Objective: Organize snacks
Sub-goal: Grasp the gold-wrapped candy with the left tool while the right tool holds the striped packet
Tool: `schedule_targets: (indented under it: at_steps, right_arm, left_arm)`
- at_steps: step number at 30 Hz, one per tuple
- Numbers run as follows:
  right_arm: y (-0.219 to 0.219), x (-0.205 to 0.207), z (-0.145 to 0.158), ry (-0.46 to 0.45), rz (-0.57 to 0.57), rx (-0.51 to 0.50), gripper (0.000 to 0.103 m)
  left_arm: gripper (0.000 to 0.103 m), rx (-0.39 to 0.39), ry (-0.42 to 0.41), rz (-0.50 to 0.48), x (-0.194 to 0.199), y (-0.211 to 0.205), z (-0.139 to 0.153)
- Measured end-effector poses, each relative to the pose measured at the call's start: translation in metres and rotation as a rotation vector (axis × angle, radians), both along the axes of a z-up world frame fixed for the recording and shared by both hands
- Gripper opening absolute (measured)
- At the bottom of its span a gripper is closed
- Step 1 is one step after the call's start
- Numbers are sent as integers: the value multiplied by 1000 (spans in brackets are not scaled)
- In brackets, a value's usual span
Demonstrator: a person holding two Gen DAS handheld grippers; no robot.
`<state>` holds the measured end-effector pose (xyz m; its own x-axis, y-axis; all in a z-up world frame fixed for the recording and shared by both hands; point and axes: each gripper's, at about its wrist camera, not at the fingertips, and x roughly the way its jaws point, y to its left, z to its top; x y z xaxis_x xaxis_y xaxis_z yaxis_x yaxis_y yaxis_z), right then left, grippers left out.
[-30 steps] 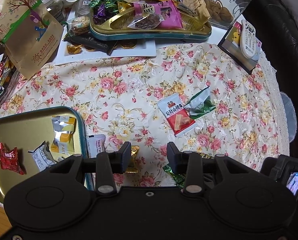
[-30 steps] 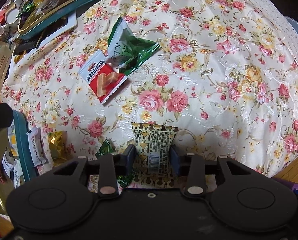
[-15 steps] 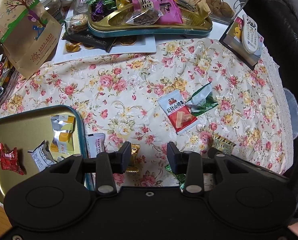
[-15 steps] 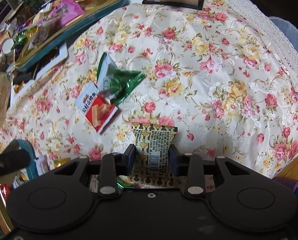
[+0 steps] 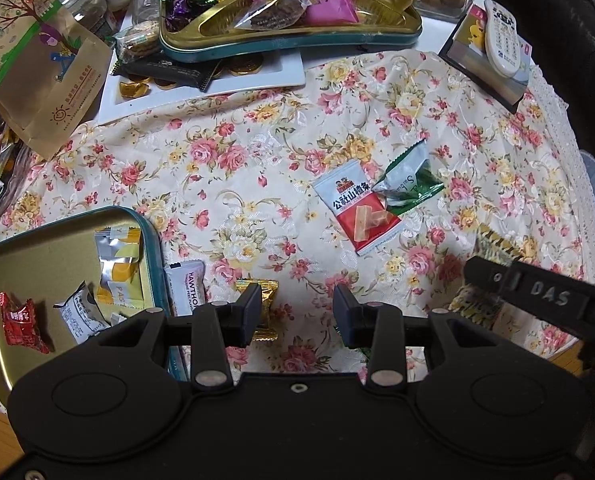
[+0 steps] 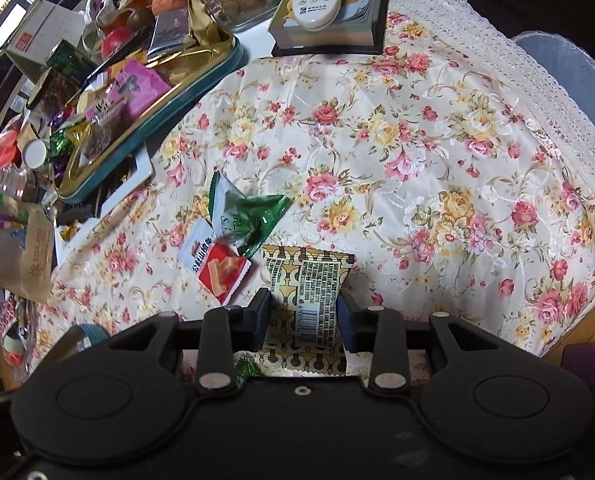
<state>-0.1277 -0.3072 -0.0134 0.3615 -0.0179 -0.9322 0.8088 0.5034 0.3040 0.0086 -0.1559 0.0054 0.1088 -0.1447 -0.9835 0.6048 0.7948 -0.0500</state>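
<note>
My right gripper (image 6: 303,312) is shut on a gold-and-brown patterned snack packet (image 6: 307,280) and holds it above the floral tablecloth; the same packet (image 5: 497,246) shows at the right of the left wrist view. My left gripper (image 5: 295,308) hangs open over the cloth, nothing between its fingers. A gold tin tray (image 5: 29,256) at the left holds a red candy (image 5: 21,322), a yellow-and-silver packet (image 5: 117,266) and a white packet (image 5: 81,316). Loose on the cloth lie a red-and-white packet (image 5: 357,210), a green-and-white packet (image 5: 407,184), a white Hawthorn bar (image 5: 187,286) and a gold candy (image 5: 263,300).
At the back stands a second tin tray (image 5: 289,42) piled with snacks, on a white frame (image 5: 201,88). A brown paper bag (image 5: 37,60) leans at back left. A remote on a book (image 5: 501,40) lies back right. The table's edge runs along the right.
My right gripper has risen with the patterned packet, away from the cloth, and has come into the left wrist view at the right. The left gripper has stayed in place.
</note>
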Motion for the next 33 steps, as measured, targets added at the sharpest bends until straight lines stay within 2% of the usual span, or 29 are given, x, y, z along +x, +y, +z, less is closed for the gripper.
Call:
schedule_targets:
  at_steps: [5, 13, 18, 23, 28, 33]
  right_arm:
    - [-3, -3, 5, -21, -17, 14, 37]
    - [-6, -10, 19, -63, -18, 22, 37]
    - [-6, -13, 27, -95, -9, 51, 37]
    - [-5, -17, 36, -131, 2, 69, 37]
    - [-8, -23, 40, -149, -13, 89, 36]
    - [-10, -26, 45, -172, -24, 95, 36]
  left_arm:
    - [47, -1, 0, -10, 0, -3, -1]
    - [47, -39, -28, 53, 20, 13, 7]
    - [47, -18, -29, 47, 22, 18, -4]
    - [47, 0, 9, 5, 12, 14, -22]
    - [47, 55, 40, -26, 2, 7, -44]
    - [47, 95, 29, -20, 1, 7, -55]
